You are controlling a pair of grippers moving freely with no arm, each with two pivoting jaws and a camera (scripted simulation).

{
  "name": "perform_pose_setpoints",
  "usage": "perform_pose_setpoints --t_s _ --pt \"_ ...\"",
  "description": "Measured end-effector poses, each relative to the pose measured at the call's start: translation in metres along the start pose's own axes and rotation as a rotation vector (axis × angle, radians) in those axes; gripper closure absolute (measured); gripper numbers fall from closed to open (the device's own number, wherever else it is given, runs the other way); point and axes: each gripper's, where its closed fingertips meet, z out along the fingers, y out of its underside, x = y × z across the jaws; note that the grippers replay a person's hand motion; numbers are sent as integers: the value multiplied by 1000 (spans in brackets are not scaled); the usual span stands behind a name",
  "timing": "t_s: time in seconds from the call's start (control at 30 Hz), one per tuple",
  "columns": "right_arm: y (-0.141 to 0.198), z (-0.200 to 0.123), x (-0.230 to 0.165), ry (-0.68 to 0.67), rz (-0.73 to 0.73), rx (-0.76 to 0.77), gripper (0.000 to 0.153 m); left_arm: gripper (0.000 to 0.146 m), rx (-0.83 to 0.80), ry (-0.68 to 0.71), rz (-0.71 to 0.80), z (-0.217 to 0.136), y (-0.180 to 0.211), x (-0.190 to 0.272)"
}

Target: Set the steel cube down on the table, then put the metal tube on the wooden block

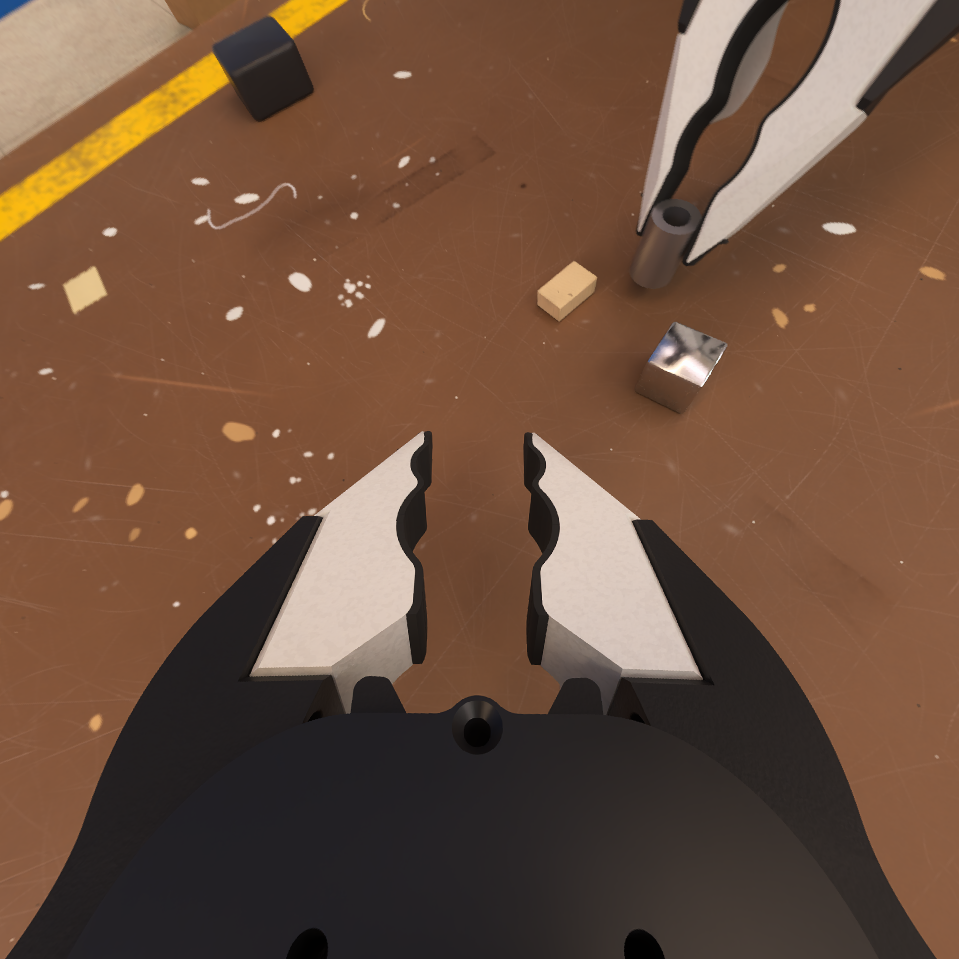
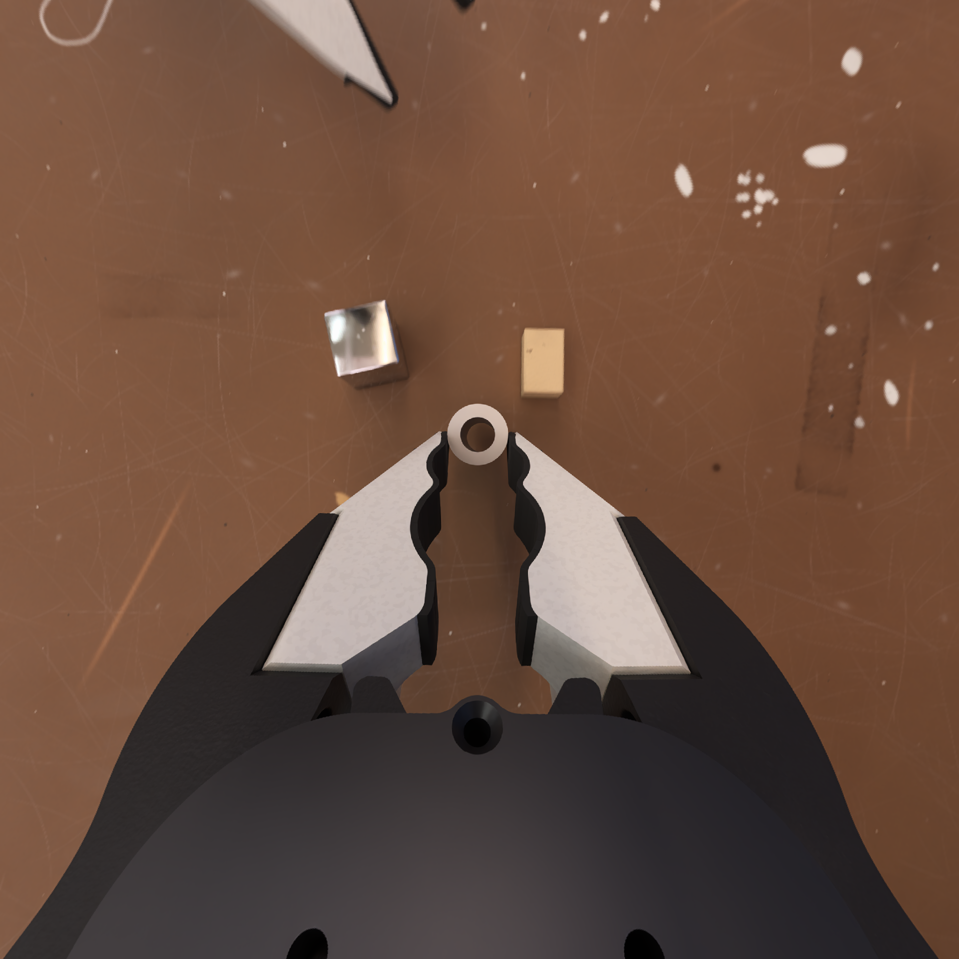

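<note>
The shiny steel cube (image 1: pixel 680 366) rests on the brown table (image 1: pixel 415 363), apart from both grippers. The small pale wooden block (image 1: pixel 566 290) lies just left of the metal tube (image 1: pixel 661 249). The tube stands upright, its foot at the table surface. My right gripper (image 1: pixel 669 249) comes down from above, shut on the tube's upper end. In the right wrist view the tube's ring end (image 2: pixel 477 457) sits between my right gripper's (image 2: pixel 476 438) tips, with the cube (image 2: pixel 363 342) and the block (image 2: pixel 542 361) beyond. My left gripper (image 1: pixel 477 441) is open and empty, hovering short of the cube.
A black block (image 1: pixel 264 67) sits at the far left by a yellow stripe (image 1: pixel 104 150) along the table's edge. White and tan paint specks dot the scratched surface. One finger of the left gripper (image 2: pixel 353 57) shows at the top of the right wrist view.
</note>
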Motion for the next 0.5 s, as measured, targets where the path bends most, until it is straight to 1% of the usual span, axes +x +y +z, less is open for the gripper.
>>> perform_pose_setpoints --t_s 0.07,0.17,0.3,0.47,0.5 --pt "-8 3 4 2 -9 12 130 111 -13 11 -8 4 4 3" --pt "-18 12 10 -13 -24 21 130 109 -48 2 22 12 10 3" --pt "-27 18 18 -41 -18 53 131 100 -99 -28 49 19 11 -6" --pt "-32 16 29 -22 24 107 131 92 -118 -67 46 23 8 -14" --pt "-31 15 31 -6 27 105 122 91 -125 -69 51 24 8 -14"
